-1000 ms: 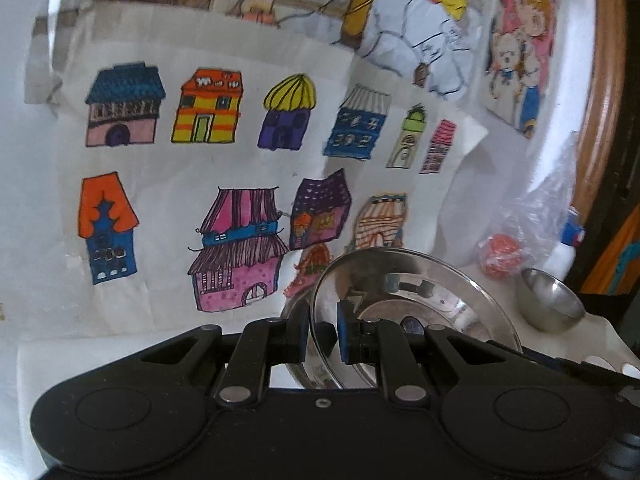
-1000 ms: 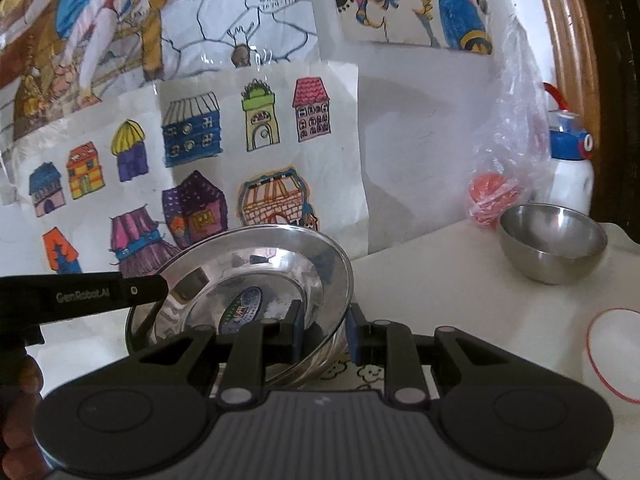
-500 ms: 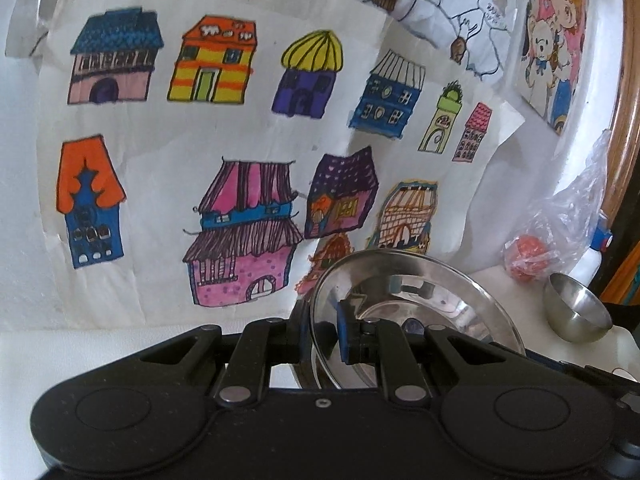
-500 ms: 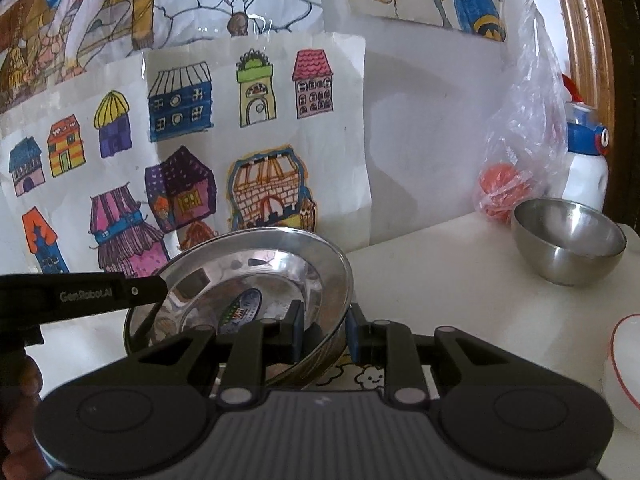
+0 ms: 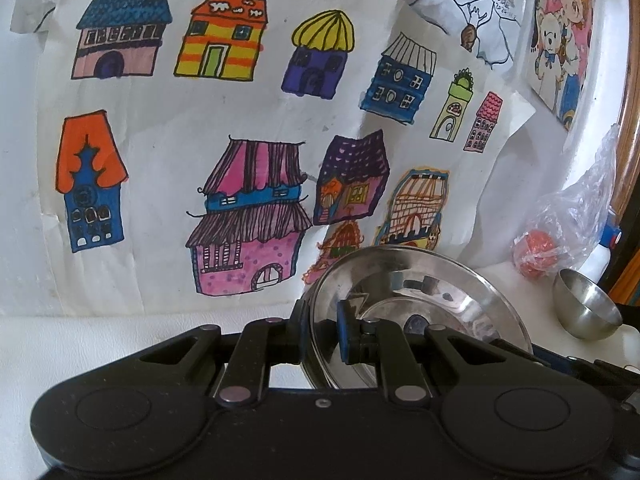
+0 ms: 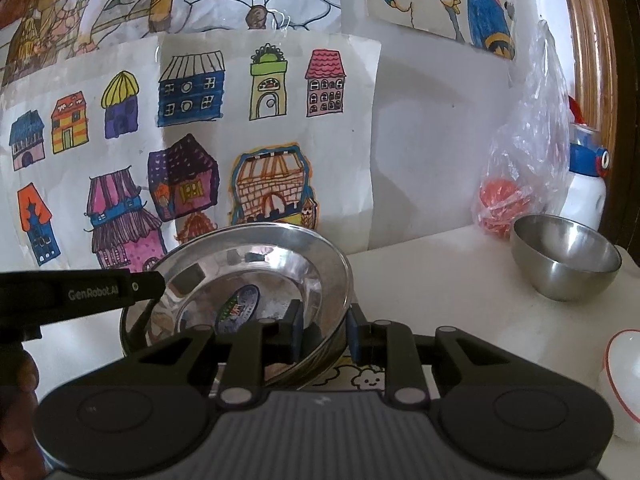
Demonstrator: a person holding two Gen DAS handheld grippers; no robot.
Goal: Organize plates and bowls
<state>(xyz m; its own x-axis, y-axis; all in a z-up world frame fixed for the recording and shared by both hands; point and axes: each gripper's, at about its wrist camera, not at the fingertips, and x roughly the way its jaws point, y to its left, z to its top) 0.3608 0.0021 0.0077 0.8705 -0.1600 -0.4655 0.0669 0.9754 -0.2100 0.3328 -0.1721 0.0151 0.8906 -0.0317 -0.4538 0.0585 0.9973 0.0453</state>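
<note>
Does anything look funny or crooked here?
Yes. The steel plate is tilted, its far edge raised, with the left gripper and right gripper each pinching its rim. On the wall, the house drawing has a loose, curling corner.

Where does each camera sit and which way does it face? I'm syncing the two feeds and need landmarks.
Left wrist: on the left hand-held gripper, facing the wall of house drawings; its fingers pinch the left rim of the steel plate.
Right wrist: on the right hand-held gripper, facing the same wall; its fingers straddle the plate's right rim, and the left gripper's body enters from the left.
Shared: the plate, the drawings, the steel bowl, the plastic bag.
</note>
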